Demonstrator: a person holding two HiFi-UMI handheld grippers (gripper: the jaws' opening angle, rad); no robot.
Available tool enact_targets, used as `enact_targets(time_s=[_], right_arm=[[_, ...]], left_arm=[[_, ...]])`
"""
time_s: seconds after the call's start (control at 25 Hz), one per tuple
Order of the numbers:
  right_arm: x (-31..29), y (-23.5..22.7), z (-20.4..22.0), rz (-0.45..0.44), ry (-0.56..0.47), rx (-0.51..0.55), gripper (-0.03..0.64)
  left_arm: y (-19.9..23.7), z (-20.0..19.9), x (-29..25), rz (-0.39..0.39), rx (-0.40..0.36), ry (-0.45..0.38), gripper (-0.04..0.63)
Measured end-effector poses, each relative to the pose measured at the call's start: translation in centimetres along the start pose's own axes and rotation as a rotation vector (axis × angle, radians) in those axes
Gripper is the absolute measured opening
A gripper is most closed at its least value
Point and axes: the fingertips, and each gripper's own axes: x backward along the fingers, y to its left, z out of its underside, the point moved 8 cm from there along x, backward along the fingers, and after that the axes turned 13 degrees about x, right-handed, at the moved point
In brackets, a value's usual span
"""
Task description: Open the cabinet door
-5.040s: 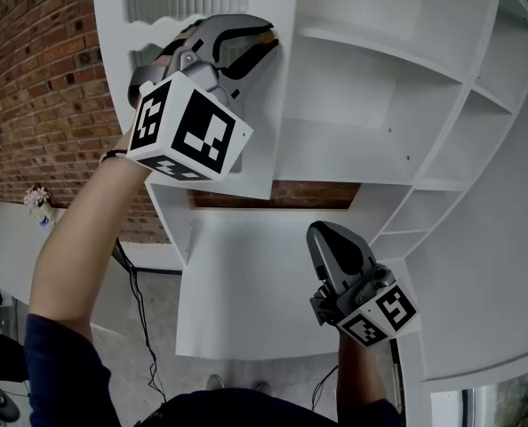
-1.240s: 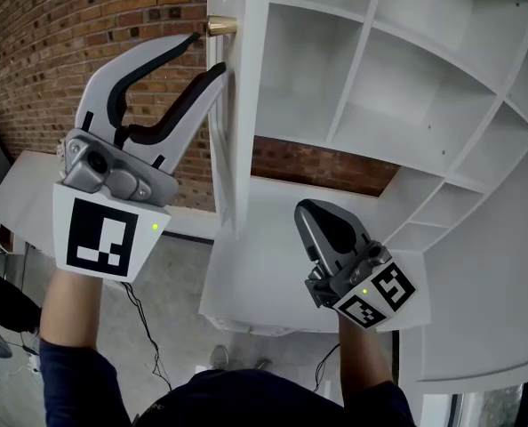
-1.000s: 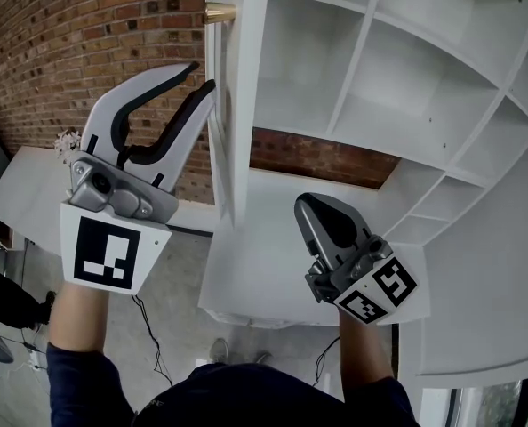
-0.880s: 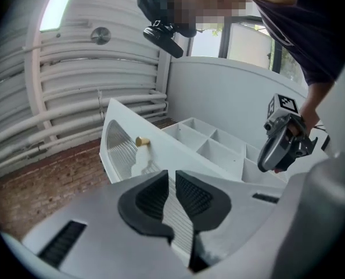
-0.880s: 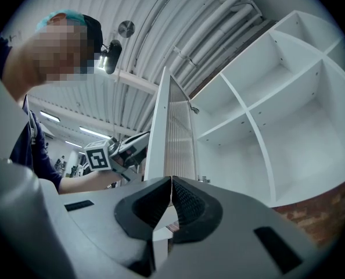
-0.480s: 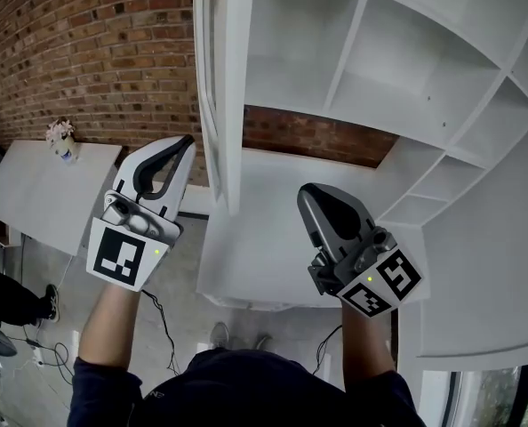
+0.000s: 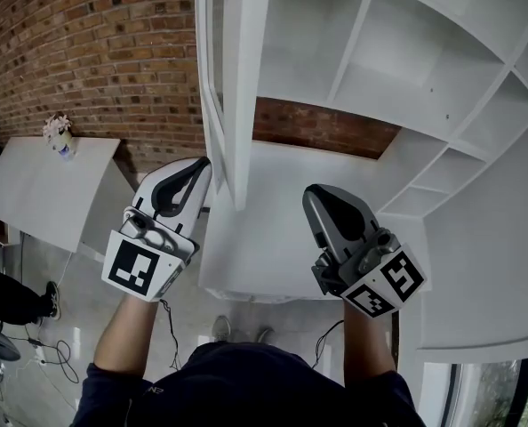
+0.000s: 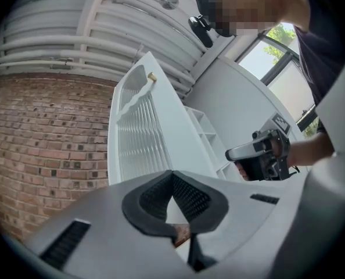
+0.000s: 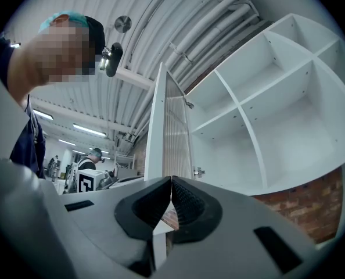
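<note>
The white cabinet door [image 7: 231, 87] stands swung out, edge-on to me in the head view, with the empty white shelves [image 7: 397, 60] bare beside it. In the left gripper view its ribbed panel [image 8: 139, 144] and small brass knob [image 8: 151, 76] show. My left gripper [image 7: 200, 164] hangs low beside the door's bottom corner, shut and empty, apart from the knob. My right gripper [image 7: 316, 193] hovers over the cabinet's lower counter [image 7: 264, 238], also shut with nothing in it. The pads [image 9: 178, 197] meet in the right gripper view.
A brick wall [image 7: 104, 52] runs behind and left of the cabinet. A white table [image 7: 33, 194] with a small flower vase [image 7: 60, 134] stands at the left. Cables [image 7: 55, 352] lie on the floor. Another person [image 9: 94, 156] stands far off.
My left gripper came off the knob after swinging the door out, dropped down beside the door's lower edge, rolled and closed its jaws. The right gripper stayed put.
</note>
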Motion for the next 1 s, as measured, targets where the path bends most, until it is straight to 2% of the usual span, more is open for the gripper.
enact_targets(time_s=[0.24,0.4,0.56,0.72,1.0], right_arm=[[0.2,0.3,0.0,0.017,0.008,0.011,0.026],[0.7,0.4,0.1,0.037,0.01,0.02,0.025],[1.0,0.4,0.5,0.051,0.014,0.023,0.025],[0.9,0.5,0.3,0.061,0.017,0.027,0.025],[0.6,0.5,0.4,0.06,0.013,0.031,0.025]], left_arm=[[-0.3,0.5,-0.1,0.044,0.033,-0.033,0.008],[-0.3,1.2,0.0,0.046,0.055,-0.001,0.008],[-0.3,1.8,-0.2,0.043,0.046,0.017,0.008],[0.0,1.3,-0.5,0.048,0.054,-0.015,0.008],[0.3,1.6,-0.7,0.056,0.045,0.011,0.008]])
